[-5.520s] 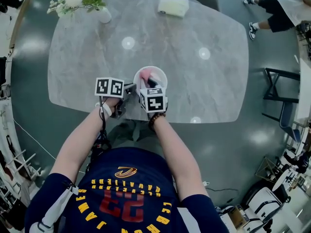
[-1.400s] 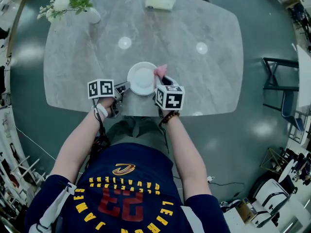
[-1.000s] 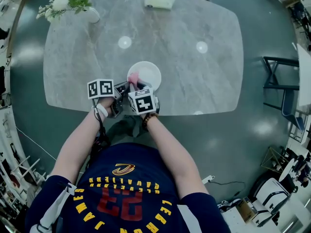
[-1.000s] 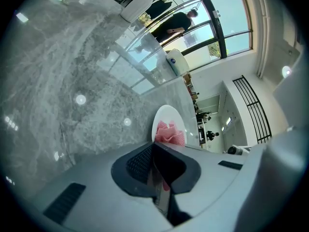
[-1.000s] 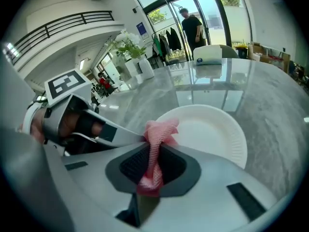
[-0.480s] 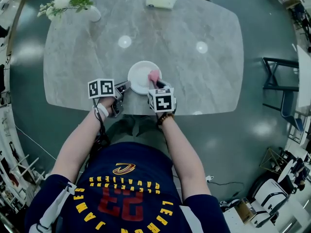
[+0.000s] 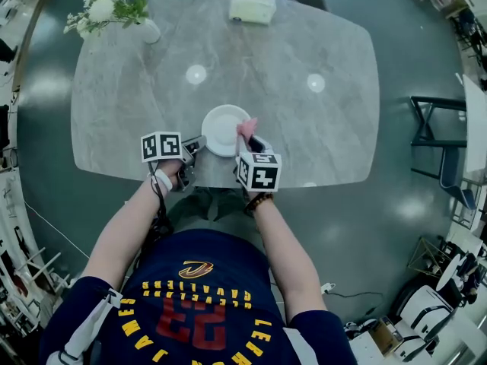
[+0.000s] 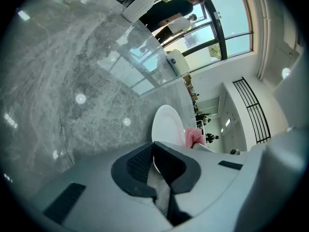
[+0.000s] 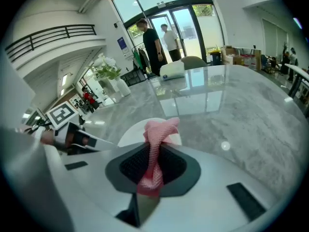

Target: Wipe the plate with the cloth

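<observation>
Mid-wipe, I judge: my left tool clamps the white plate rim on the marble surface, right tool pinches the pink cloth at the plate's right edge; next, sweep across.

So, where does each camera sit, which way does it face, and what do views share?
Head view: on the person's head, facing steeply down at the marble table; shows both forearms, the jersey, left gripper and right gripper.
Left gripper view: on the left gripper, looking along its jaws, shut on the plate rim, across the table.
Right gripper view: on the right gripper, looking along jaws shut on the pink cloth, toward glass doors.
Shared: all three show plate and pink cloth.
</observation>
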Available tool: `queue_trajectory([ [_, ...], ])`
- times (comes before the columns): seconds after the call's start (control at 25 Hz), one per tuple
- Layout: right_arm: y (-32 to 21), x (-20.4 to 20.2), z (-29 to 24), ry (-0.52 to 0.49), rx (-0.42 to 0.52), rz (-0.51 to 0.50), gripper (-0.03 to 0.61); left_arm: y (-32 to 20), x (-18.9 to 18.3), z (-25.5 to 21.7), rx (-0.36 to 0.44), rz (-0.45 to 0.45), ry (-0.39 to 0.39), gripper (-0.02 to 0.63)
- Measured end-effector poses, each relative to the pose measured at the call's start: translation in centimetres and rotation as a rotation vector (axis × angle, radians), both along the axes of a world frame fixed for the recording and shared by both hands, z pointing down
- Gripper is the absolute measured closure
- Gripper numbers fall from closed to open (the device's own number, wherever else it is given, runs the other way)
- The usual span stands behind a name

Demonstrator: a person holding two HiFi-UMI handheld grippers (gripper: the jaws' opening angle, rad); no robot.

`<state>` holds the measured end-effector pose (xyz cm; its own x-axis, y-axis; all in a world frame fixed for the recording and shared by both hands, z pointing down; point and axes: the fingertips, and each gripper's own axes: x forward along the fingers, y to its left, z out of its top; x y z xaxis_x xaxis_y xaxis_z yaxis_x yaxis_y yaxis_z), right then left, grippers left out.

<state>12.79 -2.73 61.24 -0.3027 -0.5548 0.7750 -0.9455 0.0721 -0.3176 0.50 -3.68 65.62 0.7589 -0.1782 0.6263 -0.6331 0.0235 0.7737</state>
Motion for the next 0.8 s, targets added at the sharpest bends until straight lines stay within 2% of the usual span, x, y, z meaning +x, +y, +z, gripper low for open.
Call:
queue_trajectory([
  [0.16,1.8,-6.6,0.7,-0.054,-0.025,-0.144,0.532,0.2,0.1,-0.1,-0.007,-0.009,0.005,0.609],
  [0.32,3.3,-9.4,2.6,-0.027,-0.065,-0.238,0.532,0.3,0.2,-0.2,-0.002,-0.001,-0.002,0.609],
  [0.56,3.1,-8.4,3.1,0.009,-0.074,-0.288,0.532,0.2,0.1,-0.1,0.000,0.010,0.002,0.609],
  [0.8,2.9,-4.8,3.0,0.028,-0.074,-0.218,0.532,0.1,0.2,-0.2,0.006,0.030,0.002,0.609],
])
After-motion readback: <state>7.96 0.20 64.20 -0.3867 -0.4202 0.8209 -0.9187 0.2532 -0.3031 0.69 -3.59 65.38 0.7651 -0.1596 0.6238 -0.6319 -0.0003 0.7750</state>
